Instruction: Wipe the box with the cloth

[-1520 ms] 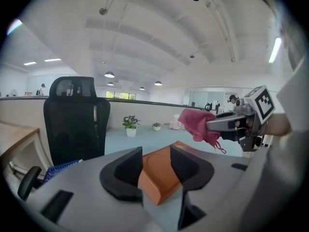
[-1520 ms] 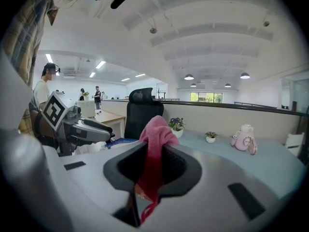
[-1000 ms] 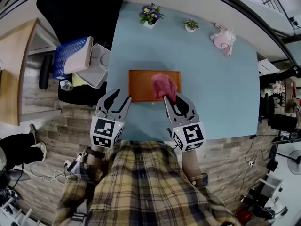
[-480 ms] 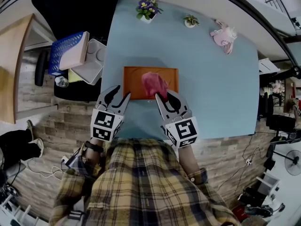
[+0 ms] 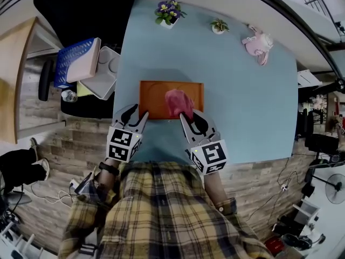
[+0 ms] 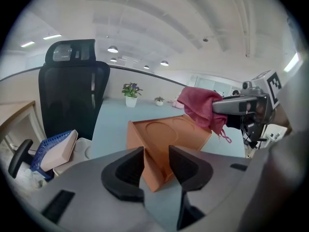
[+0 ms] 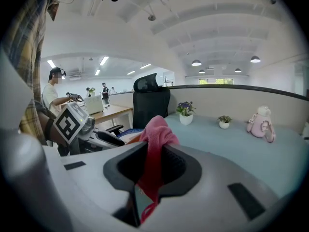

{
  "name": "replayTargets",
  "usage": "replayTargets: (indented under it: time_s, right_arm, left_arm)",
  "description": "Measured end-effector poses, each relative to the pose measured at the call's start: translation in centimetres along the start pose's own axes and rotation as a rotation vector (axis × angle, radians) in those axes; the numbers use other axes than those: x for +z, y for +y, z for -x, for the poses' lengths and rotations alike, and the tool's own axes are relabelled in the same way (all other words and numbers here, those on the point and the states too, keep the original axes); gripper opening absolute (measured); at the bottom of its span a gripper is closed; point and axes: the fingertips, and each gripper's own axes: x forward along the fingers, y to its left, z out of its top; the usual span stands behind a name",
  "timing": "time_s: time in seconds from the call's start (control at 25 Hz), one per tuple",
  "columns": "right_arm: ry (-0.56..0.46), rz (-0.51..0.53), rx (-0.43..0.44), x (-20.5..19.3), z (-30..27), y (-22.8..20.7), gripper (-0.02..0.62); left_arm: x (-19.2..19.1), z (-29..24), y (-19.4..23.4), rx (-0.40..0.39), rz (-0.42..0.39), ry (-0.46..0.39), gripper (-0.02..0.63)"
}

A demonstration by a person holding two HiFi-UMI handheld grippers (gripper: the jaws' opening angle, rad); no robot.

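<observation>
Box [image 5: 156, 95]: orange, shallow, rectangular and open-topped, with round recesses pressed into its floor. It lies flat on the light blue table [image 5: 242, 101], at the centre of the head view, long side across the frame and close to the table's near edge. In the left gripper view it shows one corner on, at centre frame [image 6: 169, 134].

Cloth [image 5: 176, 100]: pink-red, soft and bunched. It is clamped between the jaws of the right gripper [image 5: 191, 115], with a crumpled mass ahead of the jaws [image 7: 155, 132] and a tail hanging below. It sits over the right half of the box. Contact with the box floor cannot be confirmed.
</observation>
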Motion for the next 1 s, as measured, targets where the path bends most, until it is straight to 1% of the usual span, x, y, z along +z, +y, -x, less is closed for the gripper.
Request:
replayTargets:
  time_s: [0.16, 0.36, 0.48, 0.76, 1.0]
  right_arm:
    - [0.001, -0.005, 0.004, 0.0, -0.3, -0.6, 0.071]
    - [0.003, -0.004, 0.016, 0.0, -0.8, -0.7, 0.071]
    - [0.003, -0.002, 0.023, 0.2, -1.1, -0.9, 0.071]
    - [0.007, 0.014, 0.053, 0.3, -2.2, -0.7, 0.071]
    - [-0.001, 0.073, 0.096, 1.5, -4.1, -0.3, 0.071]
  left_arm:
    - [-0.6, -0.5, 0.1, 0.000, 0.022, 0.012, 0.149]
    - [-0.8, -0.4, 0.0, -0.016, 0.057, -0.026, 0.133]
    - [-0.6, -0.5, 0.1, -0.025, 0.070, -0.029, 0.130]
    - [-0.6, -0.5, 0.4, -0.023, 0.077, -0.024, 0.120]
    - [-0.6, -0.5, 0.4, -0.020, 0.076, -0.022, 0.117]
